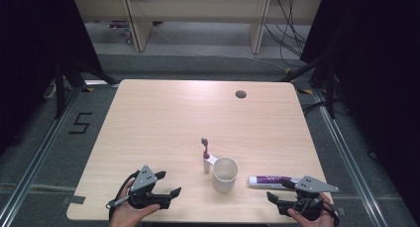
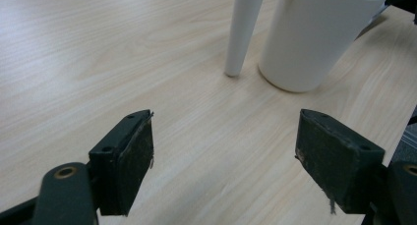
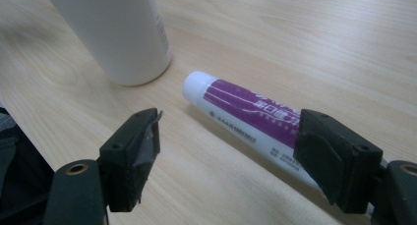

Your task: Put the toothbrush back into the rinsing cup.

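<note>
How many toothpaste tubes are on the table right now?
1. The toothpaste tube lies flat near the front edge of the table, just right of the white cup, in front of the open right gripper. Nothing suggests another is hidden.

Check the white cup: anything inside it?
The white cup looks empty as far as its inner wall shows in the high view; its bottom is hidden by the rim. The toothbrush stands in the side holder, not in the cup.
</note>
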`<state>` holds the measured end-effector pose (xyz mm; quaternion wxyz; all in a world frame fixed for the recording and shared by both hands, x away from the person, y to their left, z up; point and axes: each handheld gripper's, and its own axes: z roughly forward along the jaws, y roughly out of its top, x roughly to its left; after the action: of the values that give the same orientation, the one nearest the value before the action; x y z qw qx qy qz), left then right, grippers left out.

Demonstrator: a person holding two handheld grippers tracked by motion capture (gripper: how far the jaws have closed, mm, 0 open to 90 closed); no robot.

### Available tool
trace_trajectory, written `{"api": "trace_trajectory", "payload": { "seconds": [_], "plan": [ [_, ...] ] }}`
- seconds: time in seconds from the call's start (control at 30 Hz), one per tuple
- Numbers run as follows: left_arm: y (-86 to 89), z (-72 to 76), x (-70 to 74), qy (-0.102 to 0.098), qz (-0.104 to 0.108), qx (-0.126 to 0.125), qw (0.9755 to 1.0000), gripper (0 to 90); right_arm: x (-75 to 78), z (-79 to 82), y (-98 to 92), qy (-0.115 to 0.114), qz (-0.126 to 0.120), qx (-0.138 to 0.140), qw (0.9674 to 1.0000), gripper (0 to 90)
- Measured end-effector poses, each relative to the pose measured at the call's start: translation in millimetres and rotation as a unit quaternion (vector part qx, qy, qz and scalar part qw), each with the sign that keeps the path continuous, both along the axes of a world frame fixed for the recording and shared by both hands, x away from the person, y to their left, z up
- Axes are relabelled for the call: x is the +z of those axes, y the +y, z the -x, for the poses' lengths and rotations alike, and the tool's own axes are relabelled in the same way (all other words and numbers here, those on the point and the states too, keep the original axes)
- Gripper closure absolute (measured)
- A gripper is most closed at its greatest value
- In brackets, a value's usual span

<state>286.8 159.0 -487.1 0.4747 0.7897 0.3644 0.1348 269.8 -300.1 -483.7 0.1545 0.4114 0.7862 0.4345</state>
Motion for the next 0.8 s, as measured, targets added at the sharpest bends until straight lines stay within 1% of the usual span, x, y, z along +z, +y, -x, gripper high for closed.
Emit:
{"api": "trace_trajectory", "payload": {
  "seconds": [0.03,0.07,0.1,0.13,0.17,0.2,0.23,0.27,0.3,0.33,0.37,0.4,0.43,0.47,0.5,0.53,0.57,0.6,0.63,0.67,0.7,0.73,0.77,0.8],
  "plan": [
    [1.2,0.8,-1.3,-0.001,-0.006,-0.002,1.0,21.8,0.0,0.0,0.0,0.0,0.0,0.0,1.0,25.9],
    [1.6,1.7,-3.0,-0.001,-0.007,-0.001,1.0,21.5,0.6,1.4,1.5,0.014,-0.008,-0.002,0.9999,25.9],
    [2.5,3.0,-4.0,-0.001,-0.015,-0.001,0.9999,21.5,0.2,-1.0,1.3,0.001,-0.008,0.002,1.0,26.0],
    [2.7,4.1,-5.7,-0.003,-0.016,0.001,0.9999,21.5,0.2,-1.0,1.3,0.001,-0.008,0.002,1.0,26.0],
    [4.8,4.2,-6.3,-0.001,-0.032,-0.003,0.9995,21.5,0.7,-1.0,2.0,0.01,-0.008,0.002,0.9999,26.0],
    [3.8,5.7,-8.0,0.002,-0.022,-0.003,0.9997,21.5,0.9,-0.4,4.2,0.019,-0.016,-0.002,0.9997,26.3],
    [3.9,7.7,-10.7,0.003,-0.028,-0.004,0.9996,21.5,1.6,-3.8,5.2,0.003,-0.006,0.009,0.9999,27.6],
    [3.9,7.7,-10.7,0.003,-0.028,-0.004,0.9996,21.5,1.6,-3.8,5.2,0.003,-0.006,0.009,0.9999,27.6],
    [5.3,8.2,-11.0,0.005,-0.042,-0.007,0.9991,21.5,1.9,-1.9,8.4,0.02,-0.015,-0.001,0.9997,28.5],
    [5.2,9.7,-12.2,0.007,-0.041,-0.007,0.9991,21.5,2.7,-4.5,7.7,0.0,-0.004,0.008,1.0,29.4],
    [4.7,10.0,-13.4,0.008,-0.033,-0.007,0.9994,21.5,3.4,-5.6,9.3,0.0,-0.006,0.007,1.0,30.9],
    [6.0,10.4,-13.4,0.01,-0.04,-0.011,0.9991,21.5,4.6,-5.6,12.8,0.021,-0.017,0.005,0.9996,34.9],
    [5.1,10.8,-14.8,0.008,-0.031,-0.006,0.9995,21.5,4.6,-5.6,12.8,0.021,-0.017,0.005,0.9996,34.9],
    [6.4,10.9,-14.5,0.01,-0.035,-0.009,0.9993,21.5,4.4,-8.6,12.3,0.006,-0.005,0.011,0.9999,36.4],
    [7.0,11.2,-14.7,0.011,-0.032,-0.008,0.9994,21.5,3.9,-9.9,13.8,0.016,-0.009,0.012,0.9998,37.9],
    [10.0,10.9,-13.8,0.011,-0.041,-0.01,0.999,21.5,3.6,-10.4,15.9,0.016,-0.012,0.006,0.9998,39.1],
    [10.6,11.0,-14.5,0.01,-0.034,-0.006,0.9993,21.6,3.1,-12.6,17.1,0.013,-0.009,0.005,0.9999,41.0],
    [14.4,10.5,-16.7,0.009,-0.033,0.004,0.9994,21.7,4.3,-14.1,18.6,0.024,-0.01,0.008,0.9996,44.4],
    [14.4,10.5,-16.7,0.009,-0.033,0.004,0.9994,21.7,4.3,-14.1,18.6,0.024,-0.01,0.008,0.9996,44.4],
    [18.4,10.2,-18.2,0.014,-0.039,0.008,0.9991,21.8,4.4,-17.2,20.3,0.02,-0.012,0.01,0.9997,48.6],
    [18.4,10.2,-18.2,0.014,-0.039,0.008,0.9991,21.8,4.4,-17.2,20.3,0.02,-0.012,0.01,0.9997,48.6],
    [20.7,9.8,-18.5,0.012,-0.046,0.007,0.9989,21.8,4.3,-18.9,21.4,0.021,-0.009,0.01,0.9997,50.2],
    [21.9,10.1,-18.9,0.015,-0.043,0.012,0.9989,21.8,5.0,-19.1,23.4,0.022,-0.012,0.006,0.9997,54.0],
    [24.6,10.0,-19.0,0.011,-0.047,0.012,0.9987,21.8,5.4,-22.7,23.8,0.018,-0.006,0.009,0.9998,55.5]
  ]
}}
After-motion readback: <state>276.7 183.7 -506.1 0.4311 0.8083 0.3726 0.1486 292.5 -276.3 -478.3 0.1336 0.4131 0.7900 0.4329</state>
